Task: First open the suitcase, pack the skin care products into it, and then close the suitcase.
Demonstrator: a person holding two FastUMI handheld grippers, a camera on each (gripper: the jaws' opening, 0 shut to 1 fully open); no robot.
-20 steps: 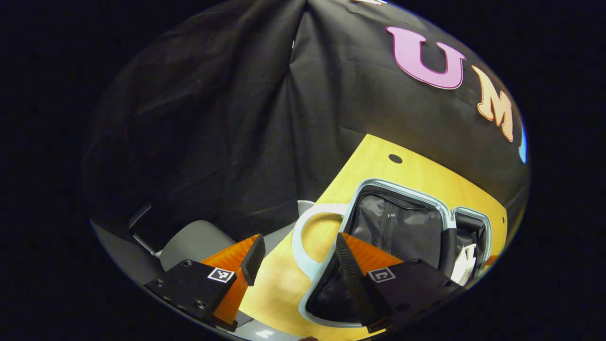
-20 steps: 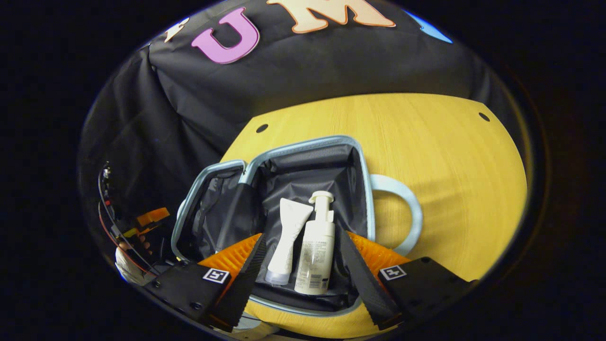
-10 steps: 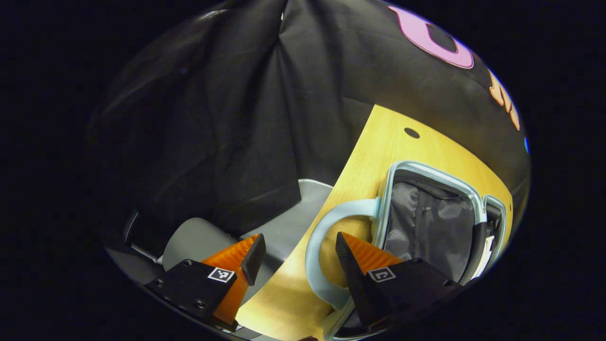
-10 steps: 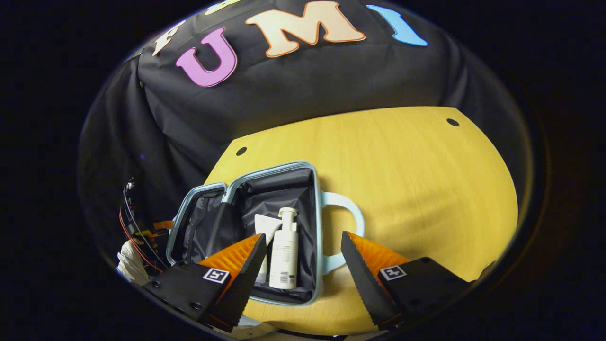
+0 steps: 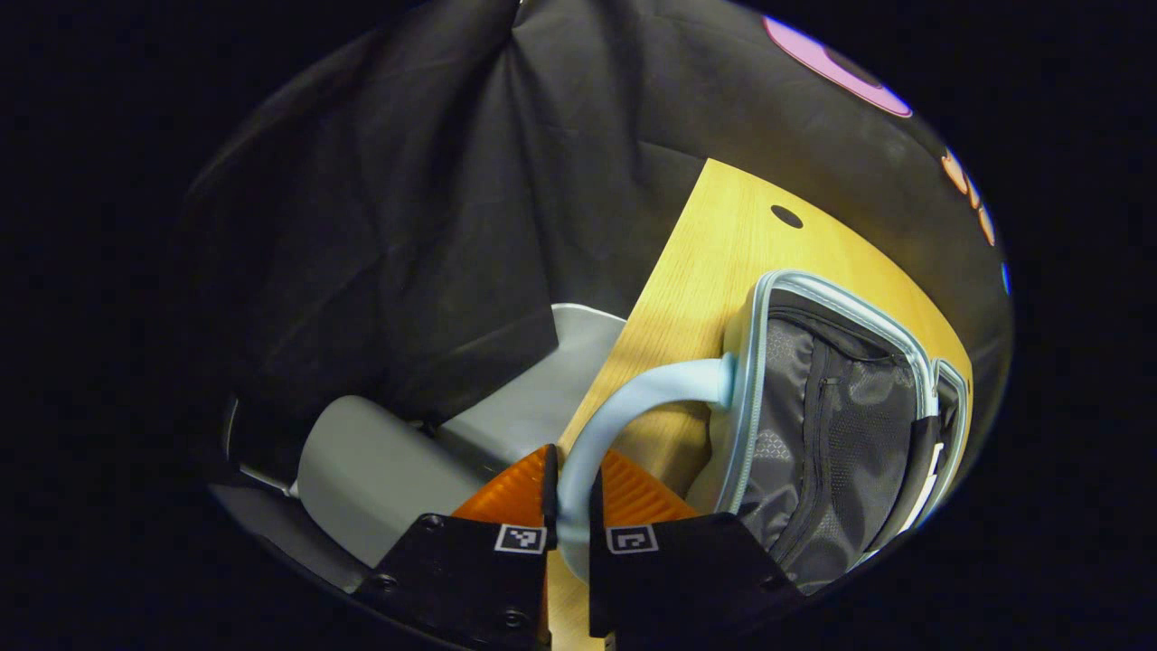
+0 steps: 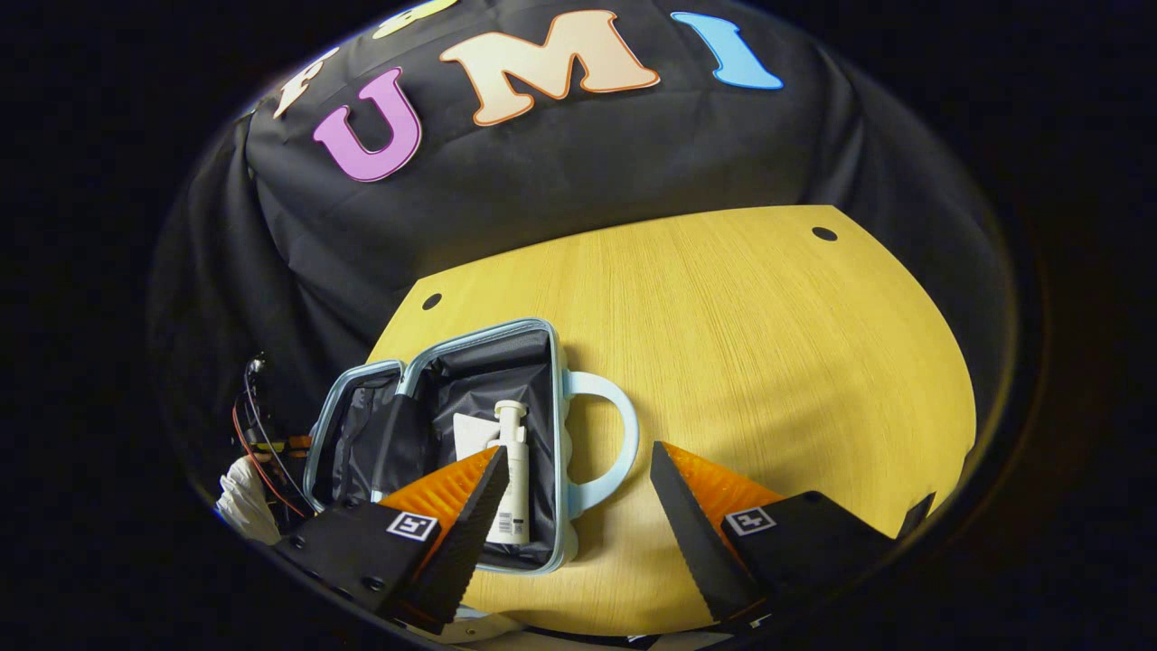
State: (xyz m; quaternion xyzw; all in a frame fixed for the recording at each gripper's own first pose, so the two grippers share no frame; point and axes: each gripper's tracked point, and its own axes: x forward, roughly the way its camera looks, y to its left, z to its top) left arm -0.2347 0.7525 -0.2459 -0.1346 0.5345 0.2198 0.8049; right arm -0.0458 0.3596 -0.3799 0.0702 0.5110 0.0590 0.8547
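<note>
The light-blue suitcase [image 6: 479,334] lies open on the wooden table [image 6: 768,344]. A white pump bottle [image 6: 511,479] and a white tube [image 6: 470,434] rest in its right half. My right gripper [image 6: 578,488] hovers open over the table, just right of that half's handle [image 6: 615,434], holding nothing. In the left gripper view the other half, with its grey mesh pocket [image 5: 832,425], fills the right side. My left gripper [image 5: 571,493] is shut on that half's pale blue handle [image 5: 633,393], both fingers pressing the loop. I cannot tell whether this half is lifted.
A grey chair [image 5: 380,470] stands off the table's left edge [image 5: 633,334], below the left gripper. In the right gripper view a white-gloved hand [image 6: 239,506] with cables shows beyond the suitcase's left half. Bare tabletop stretches to the right and back.
My left gripper moved onto the handle and went from open to shut on it. My right gripper drew back and to the right, away from the bottle and tube.
</note>
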